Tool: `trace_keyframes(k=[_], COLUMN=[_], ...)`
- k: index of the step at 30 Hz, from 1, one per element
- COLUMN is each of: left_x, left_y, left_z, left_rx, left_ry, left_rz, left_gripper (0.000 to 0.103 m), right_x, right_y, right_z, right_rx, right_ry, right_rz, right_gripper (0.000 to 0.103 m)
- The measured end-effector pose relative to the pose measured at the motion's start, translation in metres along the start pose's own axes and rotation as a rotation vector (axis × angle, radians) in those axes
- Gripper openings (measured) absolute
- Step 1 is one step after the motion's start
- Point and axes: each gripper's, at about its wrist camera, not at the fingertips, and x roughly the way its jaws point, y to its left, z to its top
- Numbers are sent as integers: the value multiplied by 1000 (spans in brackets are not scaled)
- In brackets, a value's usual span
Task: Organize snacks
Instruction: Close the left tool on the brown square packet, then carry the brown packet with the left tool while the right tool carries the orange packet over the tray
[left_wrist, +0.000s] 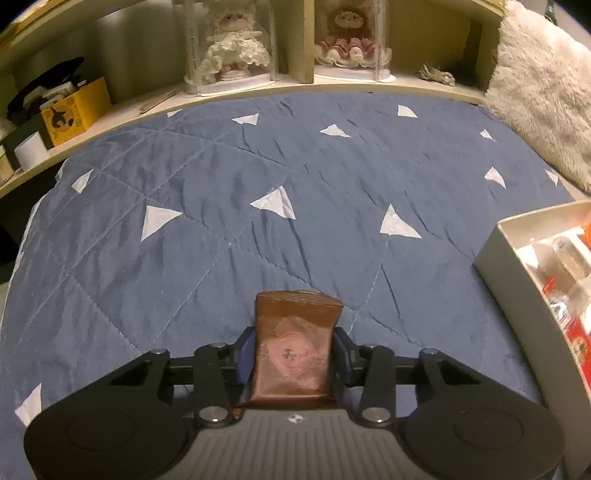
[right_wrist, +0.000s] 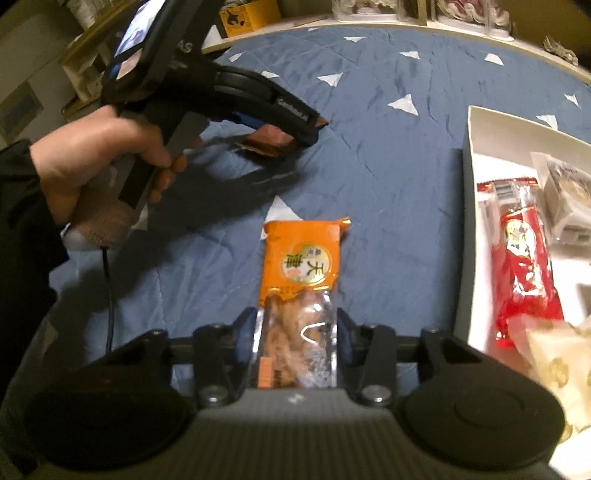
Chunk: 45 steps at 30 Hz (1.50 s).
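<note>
My left gripper (left_wrist: 293, 354) is shut on a brown snack packet (left_wrist: 293, 350) with a pink round mark, held above the blue quilt. From the right wrist view the left gripper (right_wrist: 310, 129) shows at upper left, with the brown packet (right_wrist: 269, 142) between its fingers. My right gripper (right_wrist: 297, 343) is shut on an orange and clear snack packet (right_wrist: 301, 266) with a round label. A white box (right_wrist: 467, 206) at the right holds a red packet (right_wrist: 524, 258) and other wrapped snacks; it also shows in the left wrist view (left_wrist: 498, 254).
The blue quilt (left_wrist: 221, 221) with white triangles covers the bed. A cream shelf (left_wrist: 258, 90) behind it holds two dolls in clear cases (left_wrist: 232, 40), a yellow box (left_wrist: 74, 110) and a white cup (left_wrist: 29, 147). A fluffy white cushion (left_wrist: 543, 92) lies at the far right.
</note>
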Motion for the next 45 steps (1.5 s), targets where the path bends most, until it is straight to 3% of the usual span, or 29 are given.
trace_keyframes(k=[10, 27, 38, 45], left_x=[-44, -136, -154, -140], left_y=[-4, -23, -62, -91], left_z=[0, 0, 4, 8], left_rx=[-131, -211, -225, -200], left_ry=[-46, -162, -241, -230], left_rz=[-20, -51, -119, -183], left_gripper=[42, 43, 43, 43], right_x=[-26, -108, -151, -162], right_y=[-20, -68, -109, -152], right_z=[7, 23, 20, 12], right_rx=[9, 64, 64, 111], right_ry=[-83, -320, -406, -414], right_rz=[31, -49, -144, -220], right_gripper=[43, 43, 43, 43])
